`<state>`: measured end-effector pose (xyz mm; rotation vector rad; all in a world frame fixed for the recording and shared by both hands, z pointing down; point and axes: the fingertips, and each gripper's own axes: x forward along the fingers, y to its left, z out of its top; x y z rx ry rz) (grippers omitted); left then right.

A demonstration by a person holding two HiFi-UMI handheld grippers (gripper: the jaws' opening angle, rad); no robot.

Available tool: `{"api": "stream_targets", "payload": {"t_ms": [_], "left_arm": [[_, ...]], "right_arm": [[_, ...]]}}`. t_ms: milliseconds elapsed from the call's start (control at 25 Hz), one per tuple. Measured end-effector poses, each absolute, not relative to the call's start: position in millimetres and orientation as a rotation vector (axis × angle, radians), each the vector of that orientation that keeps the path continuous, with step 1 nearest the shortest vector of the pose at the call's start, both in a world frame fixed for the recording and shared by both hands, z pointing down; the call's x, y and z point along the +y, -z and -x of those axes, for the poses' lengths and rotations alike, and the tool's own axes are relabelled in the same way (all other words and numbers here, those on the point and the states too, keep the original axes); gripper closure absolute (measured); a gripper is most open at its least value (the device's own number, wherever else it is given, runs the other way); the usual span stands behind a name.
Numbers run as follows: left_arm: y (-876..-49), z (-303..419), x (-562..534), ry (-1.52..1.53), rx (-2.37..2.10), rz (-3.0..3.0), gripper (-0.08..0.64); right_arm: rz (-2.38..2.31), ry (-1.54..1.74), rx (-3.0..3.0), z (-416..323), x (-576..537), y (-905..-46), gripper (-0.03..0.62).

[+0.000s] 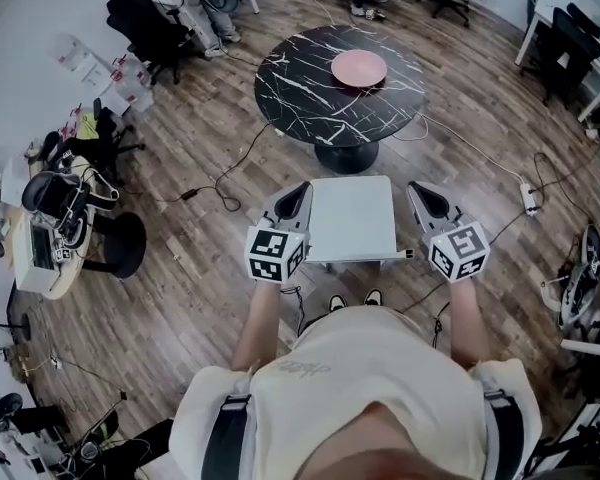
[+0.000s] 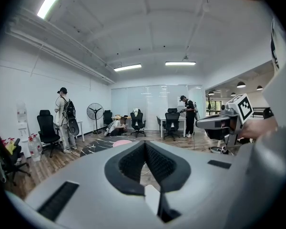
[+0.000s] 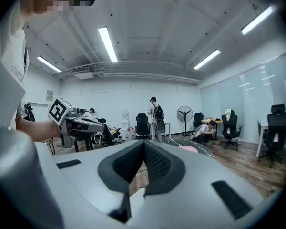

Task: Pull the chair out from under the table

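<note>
Beyond the white chair (image 1: 352, 218) stands a round black table (image 1: 310, 93) carrying a pink plate (image 1: 359, 67); left gripper (image 1: 301, 192) and right gripper (image 1: 418, 192) flank the seat, both closed, empty.

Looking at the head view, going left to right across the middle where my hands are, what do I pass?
left tool → white chair → right tool → white power strip on the floor

Your torso (image 1: 360, 398) is blocking the floor (image 1: 180, 298) at lower centre, and the chair (image 1: 352, 218) seat is hiding its own legs.
</note>
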<state>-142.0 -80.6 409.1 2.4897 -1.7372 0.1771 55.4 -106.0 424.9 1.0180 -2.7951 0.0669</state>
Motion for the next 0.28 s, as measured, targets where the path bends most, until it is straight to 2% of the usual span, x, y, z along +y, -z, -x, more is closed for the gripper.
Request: {"api": "stream_targets", "payload": {"t_ms": [280], "left_arm": [[-410.9,143.4,-82.2,-0.186,-1.744,-2.482,0.543]], "right_arm": [[-1.001,-0.057,-2.795,-52.6,-109.7,-426.1,0.588]]}}
